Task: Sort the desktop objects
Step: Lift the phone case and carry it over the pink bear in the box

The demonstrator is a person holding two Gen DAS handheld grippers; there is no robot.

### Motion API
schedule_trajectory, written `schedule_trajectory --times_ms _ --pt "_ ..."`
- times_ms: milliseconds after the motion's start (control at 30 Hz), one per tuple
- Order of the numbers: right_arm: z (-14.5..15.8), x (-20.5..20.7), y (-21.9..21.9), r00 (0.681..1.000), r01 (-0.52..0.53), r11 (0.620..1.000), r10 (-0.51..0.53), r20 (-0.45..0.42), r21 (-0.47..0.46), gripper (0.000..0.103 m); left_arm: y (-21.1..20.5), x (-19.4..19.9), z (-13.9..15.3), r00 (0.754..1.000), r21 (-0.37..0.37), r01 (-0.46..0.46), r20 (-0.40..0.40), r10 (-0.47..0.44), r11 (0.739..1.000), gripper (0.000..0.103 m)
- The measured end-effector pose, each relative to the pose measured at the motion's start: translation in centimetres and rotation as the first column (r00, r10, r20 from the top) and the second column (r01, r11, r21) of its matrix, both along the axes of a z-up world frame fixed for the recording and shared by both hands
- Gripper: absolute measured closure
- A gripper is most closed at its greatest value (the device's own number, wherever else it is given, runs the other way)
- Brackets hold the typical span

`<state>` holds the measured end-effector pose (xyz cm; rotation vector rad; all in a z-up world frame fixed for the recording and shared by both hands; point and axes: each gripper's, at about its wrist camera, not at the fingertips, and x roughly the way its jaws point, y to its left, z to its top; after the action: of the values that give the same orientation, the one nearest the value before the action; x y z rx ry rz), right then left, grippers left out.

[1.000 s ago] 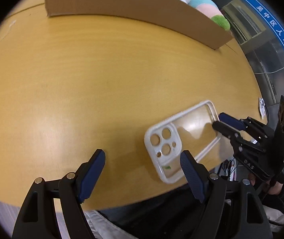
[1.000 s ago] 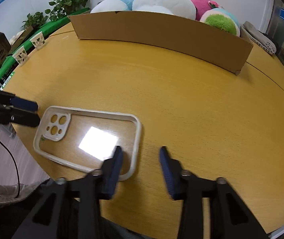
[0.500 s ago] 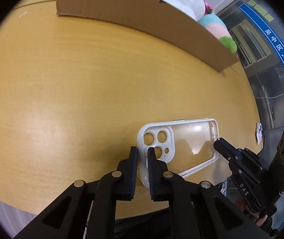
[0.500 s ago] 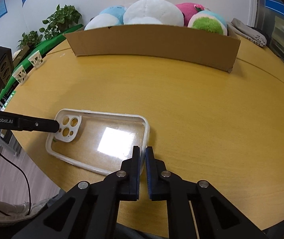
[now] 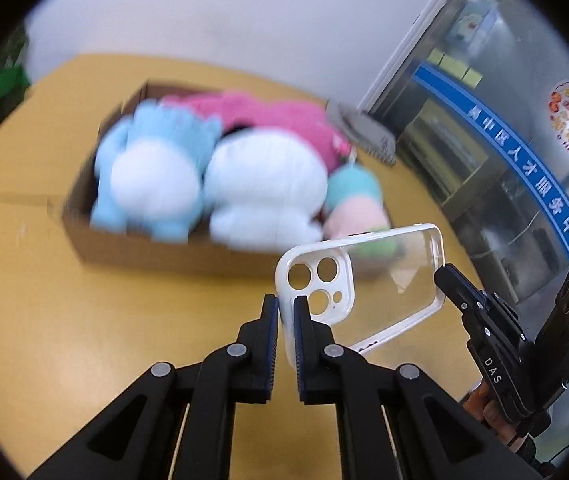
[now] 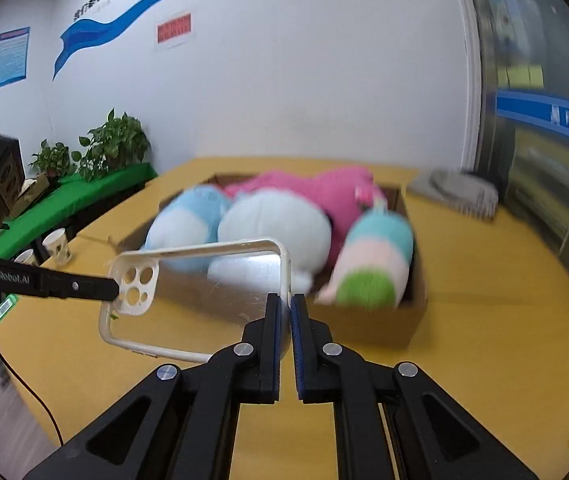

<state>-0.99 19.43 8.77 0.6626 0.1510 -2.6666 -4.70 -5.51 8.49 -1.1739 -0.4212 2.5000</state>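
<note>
Hanging in the air above the counter (image 5: 84,320), the phone case (image 5: 388,276) is clear-backed with a white rim and a white camera block pierced by three round holes. It is tilted, held at both ends. The left claw (image 5: 286,312) pinches the rim at the camera end, its two blue-lined fingers (image 5: 270,332) pressed close with only the rim between them. The right claw (image 6: 286,312) pinches the rim at the opposite short end in the same way, fingers nearly together on the white edge. In the left wrist view the right claw reaches in from the right and meets the case's far end; in the right wrist view the left claw comes in from the left and meets the camera block.

Behind the case sits an open cardboard box (image 6: 414,280) on the yellow wooden counter, filled with plush toys (image 6: 276,228): a light blue and white one, a large white one, a pink one, and a striped one in teal, pink and green. All are blurred. A grey folded item (image 6: 456,192) lies on the counter beyond the box. Paper cups (image 6: 58,244) and potted plants (image 6: 112,144) stand at the left by a green surface.
</note>
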Motion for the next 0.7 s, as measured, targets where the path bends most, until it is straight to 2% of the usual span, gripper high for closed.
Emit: schedule_trajectory --times_ms 100,200,367,533,700 --pt "2.6 -3.7 -1.0 0.998 0.002 1.0 -0.001 -0.061 0.006 0.098 0.0 -4.5 3.0 0.998 -0.007 0.004 -0.063 -0.005 1.0 0.096" --pt "4.1 -8.3 -3.0 0.998 -0.001 1.0 0.001 -0.062 -0.003 0.097 -0.4 -10.7 5.1 0.997 -0.015 0.005 -0.08 -0.006 1.0 0.096" --pt "4.5 -17.9 -6.6 0.999 -0.001 1.0 0.001 0.039 -0.013 0.097 -0.5 -20.1 6.5 0.998 -0.081 -0.007 -0.065 0.001 0.997 0.096" --pt "2.1 -27.1 -8.7 0.988 0.022 1.0 -0.022 0.152 0.005 0.097 -0.8 -30.1 2.8 0.997 -0.075 -0.005 0.082 0.011 0.997 0.096" --pt "-2.5 -32.6 -8.5 0.952 0.041 0.998 -0.051 0.301 0.039 0.097 0.1 -34.9 -3.3 0.976 -0.119 0.014 0.218 0.012 0.993 0.097"
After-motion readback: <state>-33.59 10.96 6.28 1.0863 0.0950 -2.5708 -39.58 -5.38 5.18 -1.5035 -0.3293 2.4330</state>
